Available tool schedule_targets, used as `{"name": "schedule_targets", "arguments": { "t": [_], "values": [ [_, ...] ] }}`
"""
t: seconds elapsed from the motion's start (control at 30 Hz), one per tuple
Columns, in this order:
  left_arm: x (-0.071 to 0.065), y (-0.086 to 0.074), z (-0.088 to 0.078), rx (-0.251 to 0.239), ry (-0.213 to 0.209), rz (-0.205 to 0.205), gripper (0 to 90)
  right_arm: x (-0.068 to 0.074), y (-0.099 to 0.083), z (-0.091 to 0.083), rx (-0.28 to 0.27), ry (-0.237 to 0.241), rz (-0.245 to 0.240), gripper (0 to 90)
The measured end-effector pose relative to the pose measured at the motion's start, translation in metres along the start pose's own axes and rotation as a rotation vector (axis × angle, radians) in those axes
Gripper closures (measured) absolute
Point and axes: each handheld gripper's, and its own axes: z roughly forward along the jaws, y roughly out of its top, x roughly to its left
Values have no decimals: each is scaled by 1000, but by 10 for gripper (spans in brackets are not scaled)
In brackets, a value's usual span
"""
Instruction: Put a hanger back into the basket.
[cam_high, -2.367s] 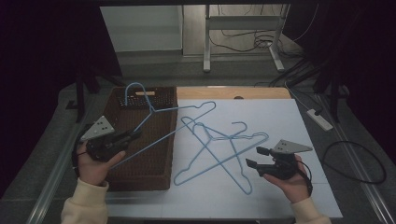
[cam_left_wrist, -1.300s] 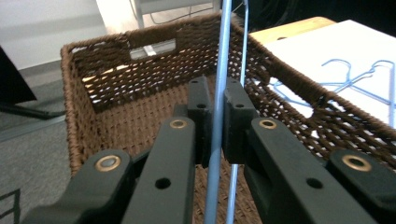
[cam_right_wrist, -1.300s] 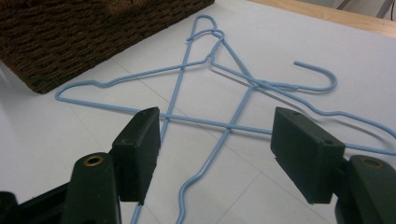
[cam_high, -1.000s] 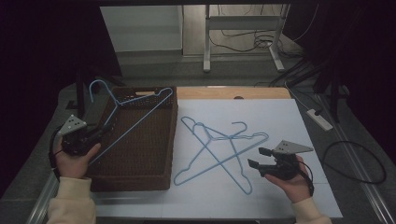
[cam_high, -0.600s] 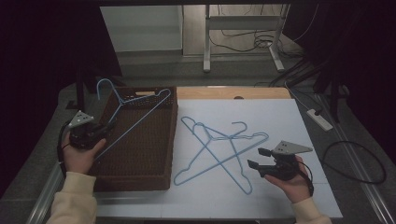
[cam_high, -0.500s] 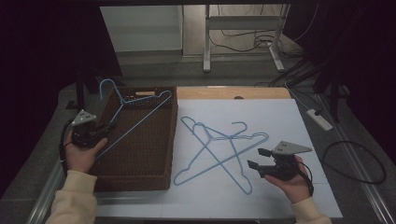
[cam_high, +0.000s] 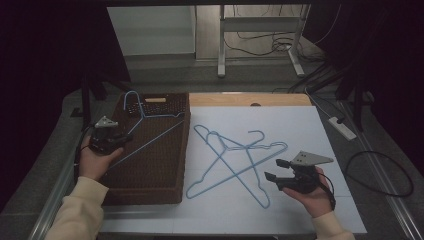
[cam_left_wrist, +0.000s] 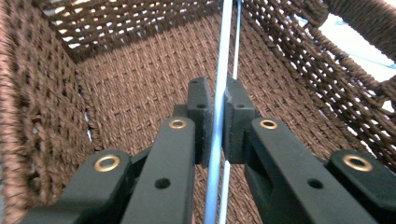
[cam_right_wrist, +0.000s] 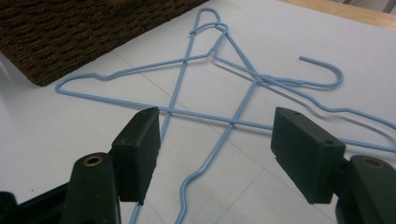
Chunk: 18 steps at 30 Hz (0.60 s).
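- The left gripper (cam_high: 119, 141) is clamped tight on the thin wire of a blue hanger (cam_high: 150, 131). In the left gripper view the wire (cam_left_wrist: 215, 116) runs straight up between the two black pads (cam_left_wrist: 201, 116), which pinch it with no gap to spare.
- Since a second ago this hand has carried the hanger down and a little nearer. Its hook (cam_high: 134, 100) now sits at the far left corner of the basket, and its long bar slants across the opening.
- My reading: the hanger is nearly lowered into the brown woven basket (cam_high: 165, 187). What is left is to set it down on the bottom and let go.
- The right gripper (cam_high: 274, 170) has not moved. Its jaws stand wide apart with nothing between them, hovering just near of the two hangers (cam_high: 235, 160) that lie crossed on the sheet.
- In the right gripper view those crossed hangers (cam_right_wrist: 219, 93) lie flat right ahead of the open jaws, so they look like the next to be picked up.
- The hangers rest on a white sheet (cam_high: 300, 125) over the table, with the basket touching its left edge and a strip of bare wood (cam_high: 280, 99) at the far side.
- Beyond the table the room is dark, with a metal stand (cam_high: 260, 35) and loose cables (cam_high: 380, 175) on the floor.
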Motion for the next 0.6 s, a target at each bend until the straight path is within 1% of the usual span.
{"name": "schedule_targets", "arguments": {
  "t": [0.07,0.17,0.23,0.27,0.4,0.47,0.53,0.6],
  "values": [
    [2,0,2,22,-9,-11,835,0,0,0,1,1,1,334],
    [2,-1,6,69,-5,-1,838,0,0,0,2,2,1,334],
    [2,-1,10,105,14,13,850,0,0,0,2,2,2,333],
    [1,-1,11,120,23,12,851,-1,0,0,2,2,1,333],
    [5,-2,17,182,36,-7,845,-1,-1,0,6,4,4,330],
    [5,-2,19,200,51,-7,851,-1,-1,0,8,4,4,330],
    [4,-1,20,216,63,3,851,-1,-1,1,9,5,4,329],
    [3,-1,21,223,77,7,848,-1,-1,1,9,5,4,329]
  ]
}}
